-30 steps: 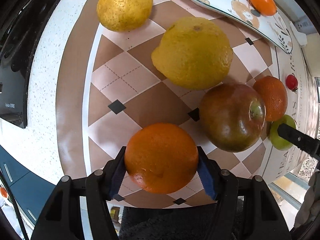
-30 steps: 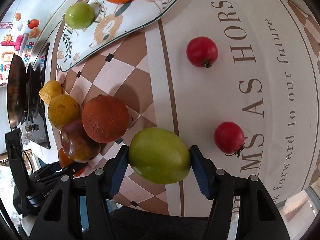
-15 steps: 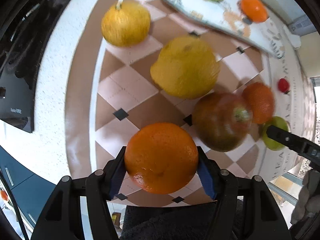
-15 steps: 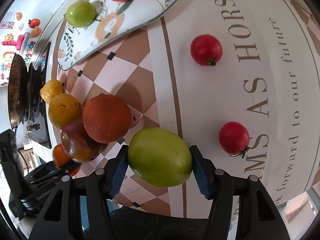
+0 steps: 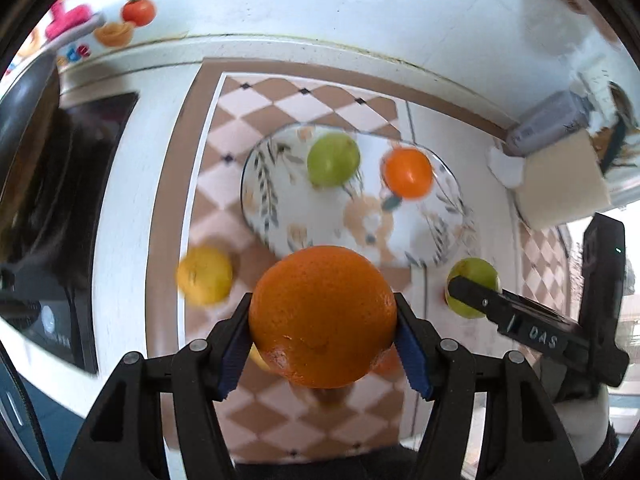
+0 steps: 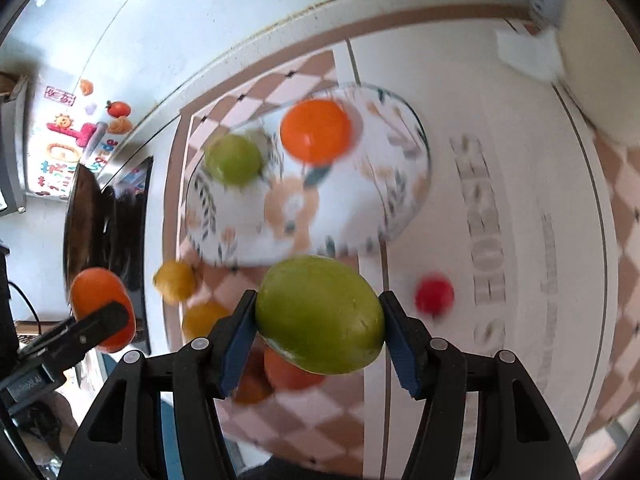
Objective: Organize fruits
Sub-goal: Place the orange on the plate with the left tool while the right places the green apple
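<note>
Gripper finger in the left wrist view: the black finger at the right edge carries raised letters reading "DAS".
Tablecloth: large grey capitals on the white tablecloth read "HORSES", blurred; a smaller line beside it is too smeared to read.
Wall stickers: the bright stickers show letters and characters, too small to read.

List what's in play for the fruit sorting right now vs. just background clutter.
In play:
- orange in left gripper
- green fruit in right gripper
- plate holding a small green fruit and small orange fruit
- loose yellow fruit, red fruit

Background:
- patterned mat
- wall stickers
- stove
</note>
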The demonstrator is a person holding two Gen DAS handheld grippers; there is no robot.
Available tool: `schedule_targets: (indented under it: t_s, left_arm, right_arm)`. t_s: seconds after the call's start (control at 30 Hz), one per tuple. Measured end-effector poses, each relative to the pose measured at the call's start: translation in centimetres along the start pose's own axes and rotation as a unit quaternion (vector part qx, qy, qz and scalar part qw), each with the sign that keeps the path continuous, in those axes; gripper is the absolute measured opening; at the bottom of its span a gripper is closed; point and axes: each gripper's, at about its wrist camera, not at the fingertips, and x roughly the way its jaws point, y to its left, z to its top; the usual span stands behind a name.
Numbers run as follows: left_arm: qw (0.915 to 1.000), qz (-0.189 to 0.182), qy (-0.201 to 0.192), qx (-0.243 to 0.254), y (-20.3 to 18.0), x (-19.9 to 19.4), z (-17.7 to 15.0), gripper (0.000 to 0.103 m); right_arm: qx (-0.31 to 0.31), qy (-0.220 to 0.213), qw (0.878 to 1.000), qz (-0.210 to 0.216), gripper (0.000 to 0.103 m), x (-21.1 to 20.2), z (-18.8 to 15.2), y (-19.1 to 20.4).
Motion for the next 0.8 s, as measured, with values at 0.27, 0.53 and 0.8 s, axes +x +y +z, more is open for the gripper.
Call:
schedule_targets:
  t_s: [0.27, 0.53, 0.8]
  left_arm:
    - [0.9974, 0.036, 0.061, -0.017, 1.2, 8.6, 6.3, 0.062]
    - [0.9942, 0.037, 0.098, -0.021, 1.5, 11.4, 7.7, 0.062]
    - [0.9919, 0.04, 0.118, -0.024, 1.9, 12.6, 7.5, 0.063]
  right_arm:
    - [-0.036, 0.027, 0.999, -0.025, 0.063, 5.9, 6.3, 1.0]
    - [-0.075, 0.053, 0.995, -0.047, 0.063, 9.5, 7.9, 2.6]
    - [-0.085, 0.07, 0.993, -0.042, 0.067, 10.2, 8.8, 3.0]
